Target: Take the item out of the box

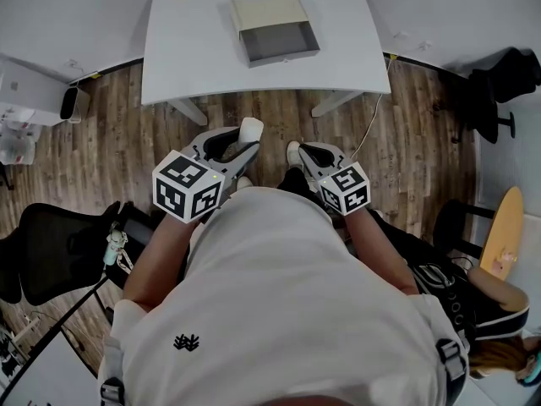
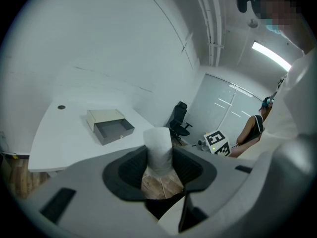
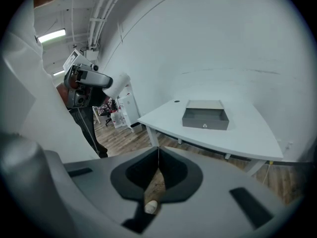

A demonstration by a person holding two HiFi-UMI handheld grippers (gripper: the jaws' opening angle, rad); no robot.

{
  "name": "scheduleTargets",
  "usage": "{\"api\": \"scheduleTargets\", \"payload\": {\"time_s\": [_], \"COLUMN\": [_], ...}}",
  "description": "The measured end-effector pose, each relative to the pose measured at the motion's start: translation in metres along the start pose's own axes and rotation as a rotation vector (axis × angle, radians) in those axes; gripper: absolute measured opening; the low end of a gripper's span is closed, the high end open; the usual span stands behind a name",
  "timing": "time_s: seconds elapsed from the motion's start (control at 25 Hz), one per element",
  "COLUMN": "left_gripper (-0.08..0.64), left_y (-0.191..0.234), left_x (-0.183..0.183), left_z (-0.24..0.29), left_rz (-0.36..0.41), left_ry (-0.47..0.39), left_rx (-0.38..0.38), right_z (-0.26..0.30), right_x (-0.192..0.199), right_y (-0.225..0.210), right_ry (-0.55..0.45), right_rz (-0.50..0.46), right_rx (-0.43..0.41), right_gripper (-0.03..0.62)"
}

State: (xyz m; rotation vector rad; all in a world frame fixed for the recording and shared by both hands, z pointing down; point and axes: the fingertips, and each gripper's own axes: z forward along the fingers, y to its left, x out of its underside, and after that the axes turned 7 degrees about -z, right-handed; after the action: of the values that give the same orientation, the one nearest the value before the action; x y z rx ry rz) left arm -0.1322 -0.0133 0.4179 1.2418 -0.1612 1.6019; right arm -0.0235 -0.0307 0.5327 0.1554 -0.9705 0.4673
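The one white cylindrical item (image 2: 158, 149), its lower end hidden, sits clamped in the left gripper's (image 1: 239, 140) half-spread jaws, well away from the single open gray box (image 1: 275, 28). The right gripper (image 3: 158, 162), equally far from the box, is closed on nothing.

A second person (image 1: 497, 299) is cut off at the lower right edge; the inside of the box (image 1: 275, 28) is too small to read (the wearer's torso (image 1: 279, 311) hides much of the floor (image 1: 110, 134)).
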Motion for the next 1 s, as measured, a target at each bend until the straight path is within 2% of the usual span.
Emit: {"api": "scheduleTargets", "payload": {"time_s": [0.48,1.0], "left_gripper": [0.169,0.169], "left_y": [0.002,-0.003], "left_x": [0.006,0.010], "left_z": [-0.011,-0.003], "left_rz": [-0.003,-0.028], "left_ry": [-0.010,0.005], "left_rx": [-0.005,0.000], "right_z": [0.003,-0.005], "right_x": [-0.008,-0.004], "right_y": [0.006,-0.001], "right_ry": [-0.009,-0.004], "right_rz": [-0.034,-0.028], "right_rx": [0.002,0.007], "right_gripper": [0.008,0.008]}}
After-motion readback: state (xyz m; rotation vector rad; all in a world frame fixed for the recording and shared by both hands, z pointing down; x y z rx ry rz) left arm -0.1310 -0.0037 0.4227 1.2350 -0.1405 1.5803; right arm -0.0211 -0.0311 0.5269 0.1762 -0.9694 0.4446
